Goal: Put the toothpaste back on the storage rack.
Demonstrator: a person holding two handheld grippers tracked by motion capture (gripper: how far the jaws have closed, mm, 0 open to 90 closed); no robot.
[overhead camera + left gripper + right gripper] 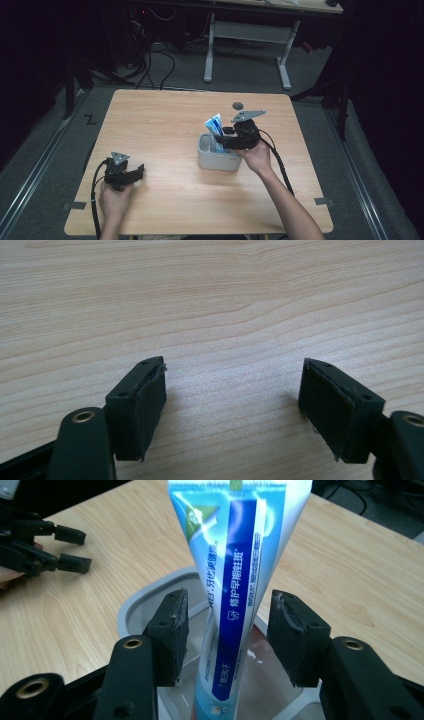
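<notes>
toothpaste tube (pixel 235 580): standing near-upright in grey container (pixel 218 159), frame centre, long axis vertical, flat crimped end pointing up | right gripper (pixel 227 630): released, jaws straddling tube | left gripper (pixel 232 400): released, resting on surface (pixel 165 125), lower left

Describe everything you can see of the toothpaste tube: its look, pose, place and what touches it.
The toothpaste tube is a soft plastic tube printed light blue and white, with a dark blue band of white lettering along its length. It stands almost upright in the grey-white container near the middle of the table, its wide flat crimped end up and its narrow end down inside. The right gripper straddles it, jaws open on either side with a gap at each pad, so it isn't clamped.
</notes>
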